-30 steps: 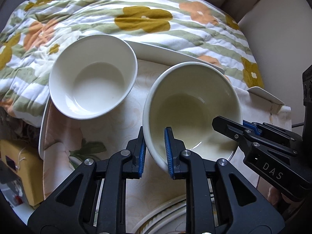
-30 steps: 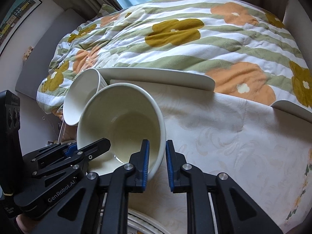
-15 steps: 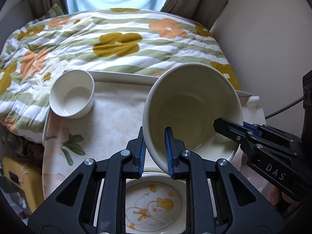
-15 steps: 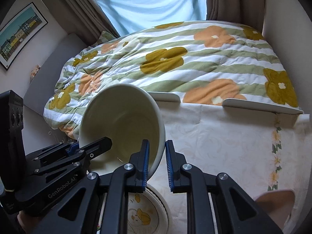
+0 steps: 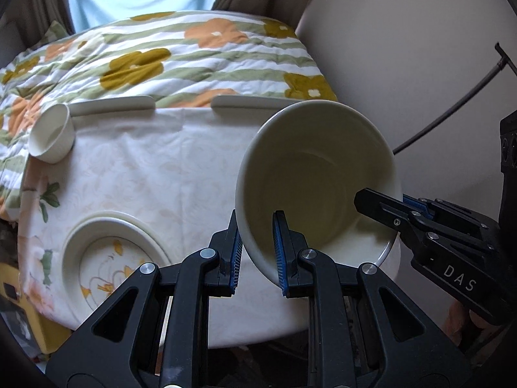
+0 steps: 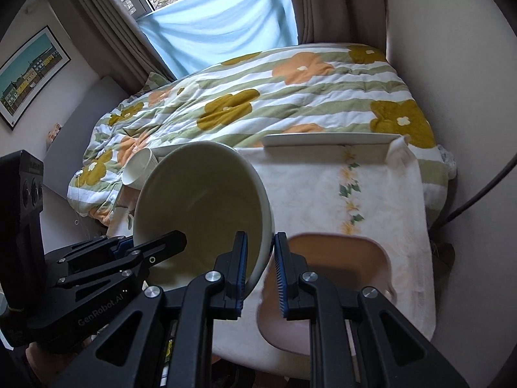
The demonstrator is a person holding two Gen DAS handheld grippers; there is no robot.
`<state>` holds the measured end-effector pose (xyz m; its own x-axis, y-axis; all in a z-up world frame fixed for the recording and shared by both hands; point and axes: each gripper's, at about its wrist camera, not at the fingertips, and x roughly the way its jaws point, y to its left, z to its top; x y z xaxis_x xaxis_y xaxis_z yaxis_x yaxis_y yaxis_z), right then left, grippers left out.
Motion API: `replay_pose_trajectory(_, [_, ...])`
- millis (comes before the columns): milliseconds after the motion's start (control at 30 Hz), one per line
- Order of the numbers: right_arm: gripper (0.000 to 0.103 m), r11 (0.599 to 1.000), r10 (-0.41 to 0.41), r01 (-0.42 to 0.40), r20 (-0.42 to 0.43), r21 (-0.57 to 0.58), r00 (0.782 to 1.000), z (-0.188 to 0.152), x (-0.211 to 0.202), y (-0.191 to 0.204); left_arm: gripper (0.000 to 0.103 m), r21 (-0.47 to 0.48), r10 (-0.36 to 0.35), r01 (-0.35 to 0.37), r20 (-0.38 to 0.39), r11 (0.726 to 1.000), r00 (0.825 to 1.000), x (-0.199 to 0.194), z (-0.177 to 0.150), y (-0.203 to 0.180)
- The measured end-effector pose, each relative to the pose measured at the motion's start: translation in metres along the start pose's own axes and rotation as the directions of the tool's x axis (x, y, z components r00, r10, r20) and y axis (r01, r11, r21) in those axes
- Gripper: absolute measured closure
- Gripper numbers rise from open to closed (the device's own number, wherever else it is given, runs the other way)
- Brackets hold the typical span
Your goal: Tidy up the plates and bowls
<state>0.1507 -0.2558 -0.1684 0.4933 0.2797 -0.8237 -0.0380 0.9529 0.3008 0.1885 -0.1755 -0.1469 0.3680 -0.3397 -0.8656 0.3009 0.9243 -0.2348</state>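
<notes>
Large bowl carried clear of the small bowl, held aloft by both grippers.

Left gripper and right gripper each stay clamped on the large bowl's rim; it has risen and shifted back from the small bowl toward the duck plate, a likely stacking spot.

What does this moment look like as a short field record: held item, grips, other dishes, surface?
held item: large cream bowl, tilted, lifted clear of the table
left gripper: shut on the bowl's rim, one finger inside, one outside
right gripper: shut on the opposite rim
small white bowl: at the table's far left corner
duck-print plate: flat on the table, near left
pink dish: under the right gripper, partly hidden
surface: table with a pale floral cloth
background: flowered quilt on a bed
</notes>
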Motion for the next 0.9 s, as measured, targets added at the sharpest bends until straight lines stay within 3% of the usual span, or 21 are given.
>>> replay_pose_trajectory(200, [0.088,0.996,-0.024,0.028,-0.044,0.081,0.999,-0.029,0.002,-0.038,0.087,0.058,-0.025,0.031,-0.099,0.998,0.995,0.033,-0.015,-0.032])
replay_pose_trajectory(467, [0.088,0.977,-0.039,0.063,-0.115,0.205,0.993,-0.056,0.028,-0.076,0.087,0.164,-0.005,0.044,-0.229,0.986,0.973,0.084,-0.019,-0.054])
replay_pose_trajectory(900, [0.088,0.951,-0.054,0.106,-0.181,0.291,0.982,-0.074,0.061,-0.096,0.087,0.29,0.084,0.005,-0.294,0.957,0.952,0.136,-0.023,-0.061])
